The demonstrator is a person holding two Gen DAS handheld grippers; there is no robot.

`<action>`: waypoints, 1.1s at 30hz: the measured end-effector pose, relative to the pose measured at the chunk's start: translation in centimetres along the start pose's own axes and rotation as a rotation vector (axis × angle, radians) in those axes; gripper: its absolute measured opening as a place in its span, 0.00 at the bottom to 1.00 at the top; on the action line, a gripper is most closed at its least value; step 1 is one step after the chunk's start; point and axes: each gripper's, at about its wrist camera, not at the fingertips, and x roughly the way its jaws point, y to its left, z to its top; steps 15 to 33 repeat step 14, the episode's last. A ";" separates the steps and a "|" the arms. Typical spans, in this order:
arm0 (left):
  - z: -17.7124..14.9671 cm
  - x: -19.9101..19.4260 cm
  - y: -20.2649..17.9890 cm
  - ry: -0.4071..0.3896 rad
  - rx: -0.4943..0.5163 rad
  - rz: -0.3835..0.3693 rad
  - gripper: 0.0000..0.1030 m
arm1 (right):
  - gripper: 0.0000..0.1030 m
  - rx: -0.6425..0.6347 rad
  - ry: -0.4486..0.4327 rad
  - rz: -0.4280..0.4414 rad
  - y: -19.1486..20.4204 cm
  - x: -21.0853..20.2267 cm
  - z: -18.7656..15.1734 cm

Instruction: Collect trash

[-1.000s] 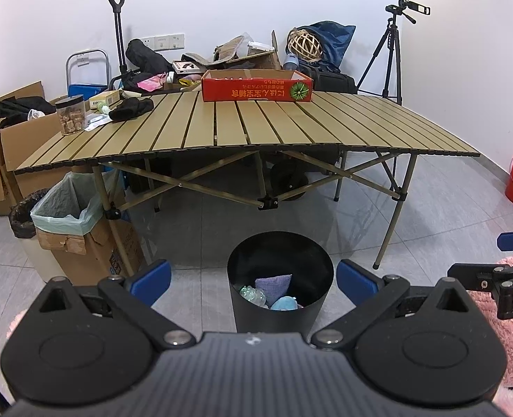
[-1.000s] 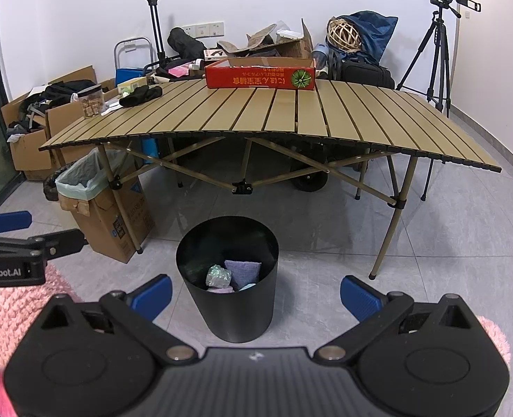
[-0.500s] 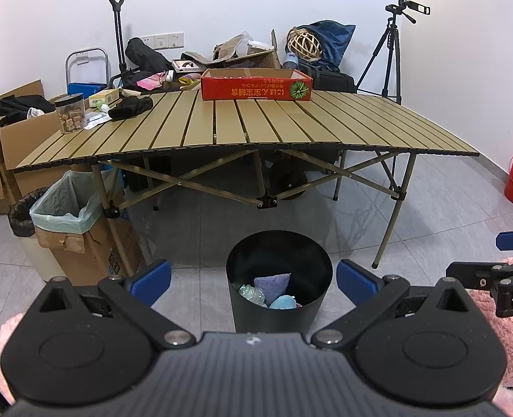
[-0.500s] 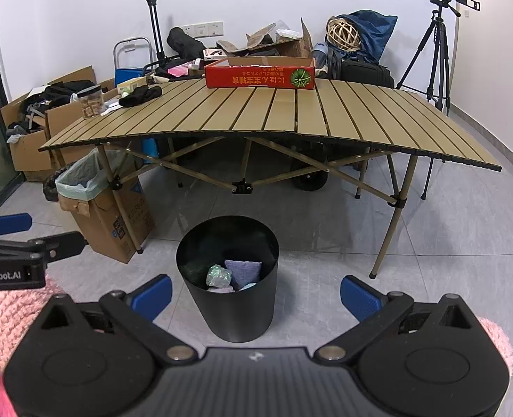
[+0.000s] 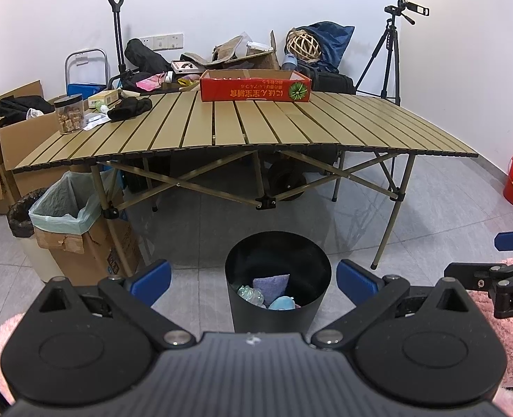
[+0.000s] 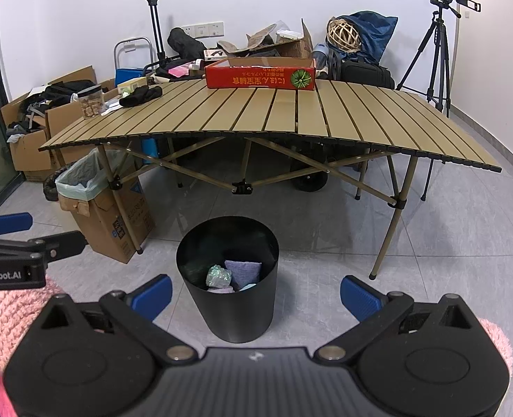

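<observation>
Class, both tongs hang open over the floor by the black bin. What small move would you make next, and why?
Probably lift the left tongs toward the slatted folding table. Both it and the right tongs are open and hold nothing, and the round black metal bin already contains a purple pouch and a crumpled clear wrapper. The remaining loose clutter, such as the black cloth, sits on the table's far left corner.

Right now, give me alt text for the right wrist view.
The open, empty right gripper faces a black bin holding a purple cloth and crumpled wrapper, before a slatted folding table bearing a red box.
</observation>
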 end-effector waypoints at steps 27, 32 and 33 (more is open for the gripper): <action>-0.2 -0.3 0.2 -0.003 0.005 -0.010 1.00 | 1.00 0.000 0.001 0.001 0.0 0.0 0.0; -0.2 -0.3 0.2 -0.003 0.005 -0.010 1.00 | 1.00 0.000 0.001 0.001 0.0 0.0 0.0; -0.2 -0.3 0.2 -0.003 0.005 -0.010 1.00 | 1.00 0.000 0.001 0.001 0.0 0.0 0.0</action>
